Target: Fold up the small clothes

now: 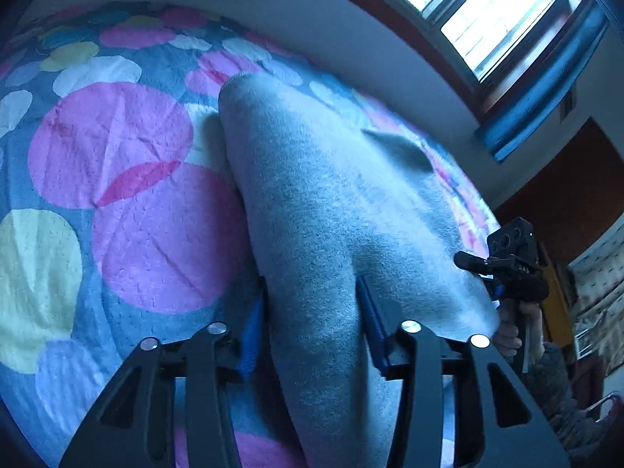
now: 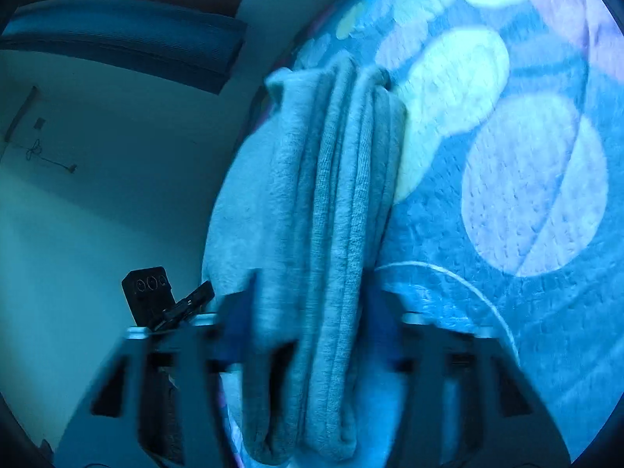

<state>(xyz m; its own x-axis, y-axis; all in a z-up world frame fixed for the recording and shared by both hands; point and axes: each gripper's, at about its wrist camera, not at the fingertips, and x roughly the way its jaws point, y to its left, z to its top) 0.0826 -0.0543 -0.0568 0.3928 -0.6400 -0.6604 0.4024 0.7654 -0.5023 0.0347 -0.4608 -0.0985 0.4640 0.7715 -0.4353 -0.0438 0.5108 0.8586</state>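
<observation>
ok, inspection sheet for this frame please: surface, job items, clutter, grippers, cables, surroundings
Surface: bed cover with big pink, white and yellow dots on blue, lightly creased.
Job's things: one grey garment, gathered into several layers, one end on the cover, the other held between both grippers.
Clutter: nothing seen.
Grippers: left gripper and right gripper each have garment cloth between the fingers; the right wrist view is motion-blurred.
Cables: thin white cord lying curved on the cover; a dark wire on the wall.
Surroundings: bright window, blue blind, pale wall.
</observation>
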